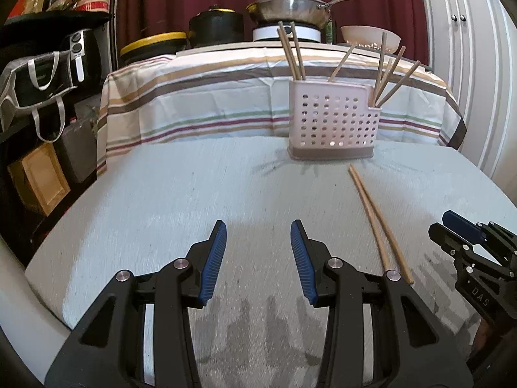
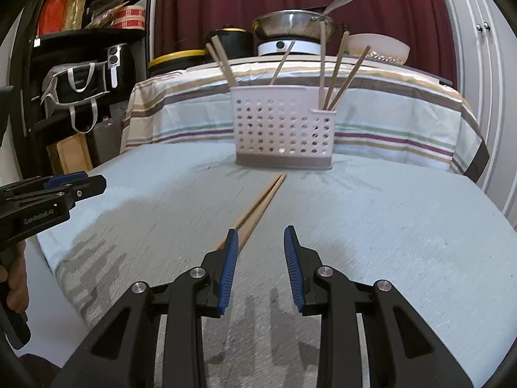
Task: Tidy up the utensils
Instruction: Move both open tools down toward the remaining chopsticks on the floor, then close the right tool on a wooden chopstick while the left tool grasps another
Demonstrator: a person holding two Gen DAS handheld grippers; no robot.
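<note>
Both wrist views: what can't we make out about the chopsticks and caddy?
- Loose chopsticks: near ends hidden behind the right gripper finger in the right wrist view.
- Caddy: inside dividers and the standing chopsticks' lower ends hidden by its perforated wall, both views.
- Right gripper: cut off by the left wrist view's edge; jaw gap unreadable there.

The surface lies bare on the left and near side. A pair of chopsticks lies just before the right tongs; the perforated holder blocks the far edge.
</note>
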